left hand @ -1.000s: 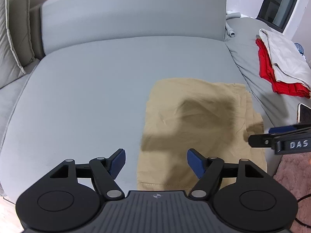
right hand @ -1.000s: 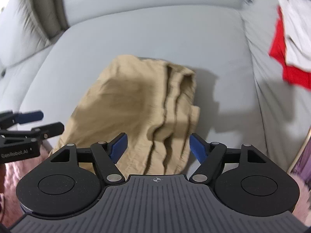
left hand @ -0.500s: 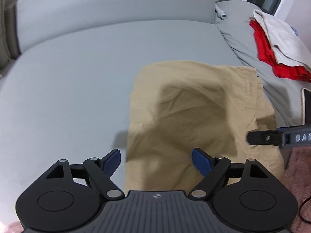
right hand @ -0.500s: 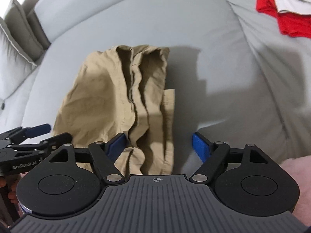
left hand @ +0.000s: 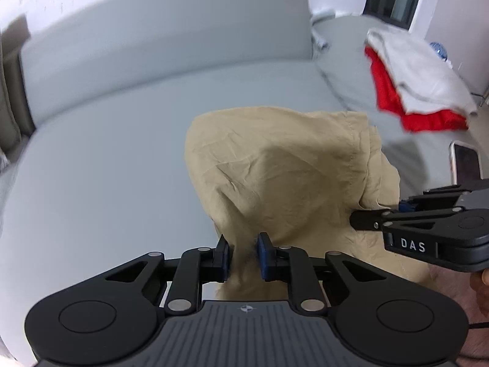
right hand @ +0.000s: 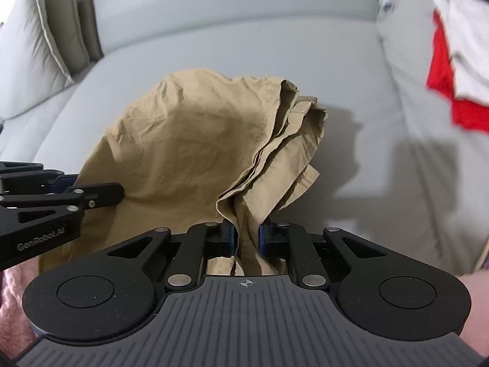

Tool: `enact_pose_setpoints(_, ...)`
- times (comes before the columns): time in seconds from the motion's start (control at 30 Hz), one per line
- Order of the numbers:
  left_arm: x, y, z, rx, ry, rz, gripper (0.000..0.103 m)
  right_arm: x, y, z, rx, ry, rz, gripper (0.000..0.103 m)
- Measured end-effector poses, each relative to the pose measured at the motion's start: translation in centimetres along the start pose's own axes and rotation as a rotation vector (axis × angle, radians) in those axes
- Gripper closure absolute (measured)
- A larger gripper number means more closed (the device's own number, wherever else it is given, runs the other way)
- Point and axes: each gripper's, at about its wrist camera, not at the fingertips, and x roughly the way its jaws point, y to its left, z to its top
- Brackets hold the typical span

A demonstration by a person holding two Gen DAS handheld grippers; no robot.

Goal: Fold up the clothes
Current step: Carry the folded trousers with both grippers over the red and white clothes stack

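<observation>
A tan garment [left hand: 275, 177] lies folded on the grey sofa seat [left hand: 107, 153]; it also shows in the right wrist view [right hand: 189, 134]. My left gripper [left hand: 243, 255] is shut on its near left edge and lifts the cloth off the seat. My right gripper [right hand: 247, 237] is shut on the layered near right edge, which bunches up between the pads. The right gripper also shows at the right of the left wrist view [left hand: 428, 226], and the left gripper at the left of the right wrist view [right hand: 61, 195].
A red garment [left hand: 418, 116] under a white one [left hand: 421, 73] lies on the sofa's right part. A phone [left hand: 466, 162] lies near them. Beige cushions [right hand: 39, 36] stand at the left. A pink rug [right hand: 15, 299] lies below the sofa's front edge.
Both grippers went from open above the flat garment to shut on its near edge. The cloth is now lifted and bunched toward me.
</observation>
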Motion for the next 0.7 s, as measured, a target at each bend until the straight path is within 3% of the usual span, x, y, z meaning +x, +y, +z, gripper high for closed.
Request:
enact_pose_setpoints(0.17,-0.9,-3.7,5.4,-0.019,-0.056,-0.019,0.087,-3.3,-3.2,3.7,-0.017,-0.075,-0.023,0.089)
enact_pose_setpoints(0.33,0.5,-10.2,12.7,-0.017,-0.103,-0.094,0.087,-7.4,-10.2,9.0,-0.065,-0.126,-0.129,0.089)
enact_pose_setpoints(0.53,4.7,-19.5,20.7,-0.003,-0.126,-0.205,0.086,-10.5,-20.4,14.7,-0.071,-0.125,-0.281,0.089)
enact_pose_setpoints(0.7,10.1,-25.6,25.1,-0.023,-0.089,-0.284,0.086,-9.9,-28.8,18.5,-0.051,-0.070,-0.394,0.088)
